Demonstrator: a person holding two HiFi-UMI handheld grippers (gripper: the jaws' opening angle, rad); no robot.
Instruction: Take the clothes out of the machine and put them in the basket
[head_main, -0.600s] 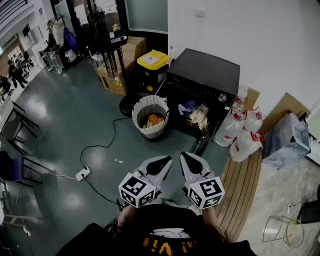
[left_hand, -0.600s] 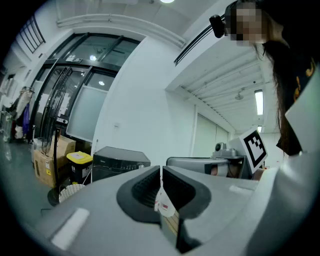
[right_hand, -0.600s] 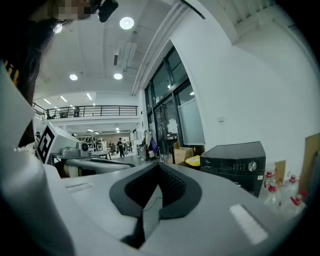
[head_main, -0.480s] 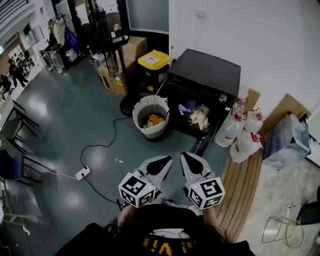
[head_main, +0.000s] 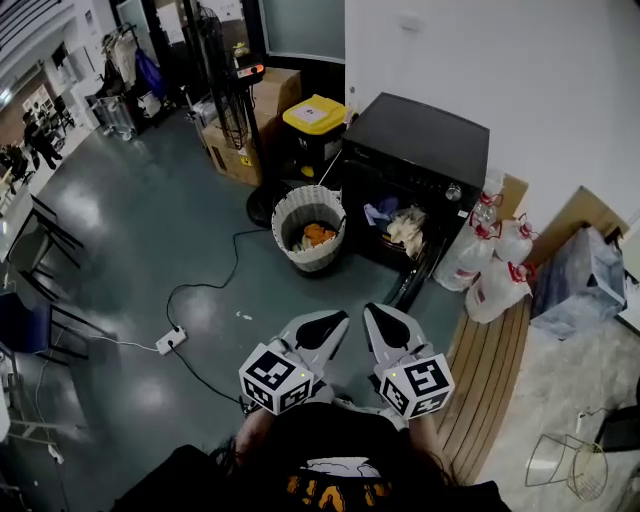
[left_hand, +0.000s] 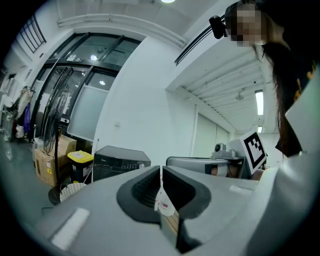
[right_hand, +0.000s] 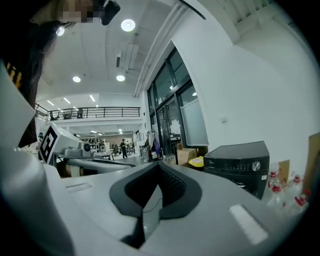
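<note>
Head view: left gripper (head_main: 325, 325) and right gripper (head_main: 380, 322) were held side by side low in frame, both well apart from machine (head_main: 420, 135) and basket (head_main: 310, 205). Clothes (head_main: 405, 228) lay in machine's open front (pale heap, bluish piece beside it), long axis unclear. Orange piece (head_main: 316, 237) lay in basket, which stood just beside machine.

Left gripper view: jaws together, nothing between. Machine far ahead, front lettering too small to read.

Right gripper view: jaws together, empty. Machine ahead at right, knob (right_hand: 256, 166) showing, print unreadable.
</note>
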